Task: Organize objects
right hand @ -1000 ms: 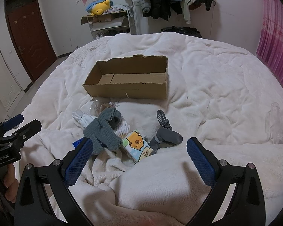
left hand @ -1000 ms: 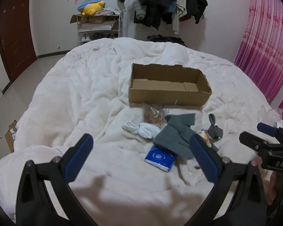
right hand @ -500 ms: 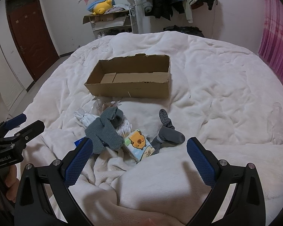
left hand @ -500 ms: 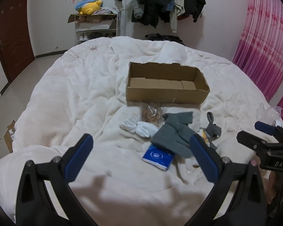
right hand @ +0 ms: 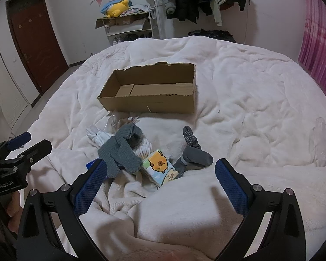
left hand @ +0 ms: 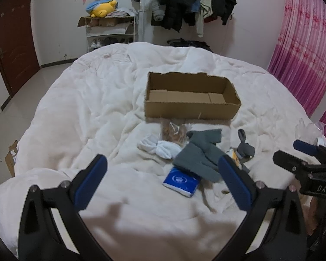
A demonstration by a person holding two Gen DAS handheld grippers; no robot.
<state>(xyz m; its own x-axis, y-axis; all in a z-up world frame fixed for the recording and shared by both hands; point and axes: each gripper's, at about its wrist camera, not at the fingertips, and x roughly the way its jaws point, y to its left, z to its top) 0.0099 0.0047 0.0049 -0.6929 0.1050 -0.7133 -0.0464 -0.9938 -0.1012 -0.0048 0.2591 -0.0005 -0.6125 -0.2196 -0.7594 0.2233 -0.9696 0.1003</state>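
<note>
Left gripper [left hand: 162, 181]: blue-padded fingers [left hand: 90, 179] spread wide, nothing between them, held above the bed. Right gripper [right hand: 160, 187]: blue-padded fingers [right hand: 231, 189] likewise spread wide and empty.

Surface: a bed under a rumpled white plush quilt [left hand: 93, 113]. Room: dark red door [right hand: 35, 37] at left, pink striped curtain [left hand: 304, 43] at right, a white shelf rack [left hand: 110, 32] topped by a yellow plush toy [left hand: 104, 9], and dark coats hung on the far wall [left hand: 180, 0].

Landmark: the open brown cardboard box [left hand: 191, 96], lying on the quilt with nothing seen inside.

All loose items lie on the camera side of the box, between it and both pairs of fingers:
- clear bag of brown snacks [left hand: 173, 130], touching the box's near wall;
- white rolled socks [left hand: 159, 148], nearer and to the left;
- grey knitted gloves [left hand: 197, 154], overlapping a blue tissue packet [left hand: 181, 180];
- tub of cotton swabs [right hand: 142, 149], partly under the gloves;
- tissue pack printed with an orange cartoon animal [right hand: 160, 167];
- dark grey sock with grip dots [right hand: 193, 148], furthest right.
</note>
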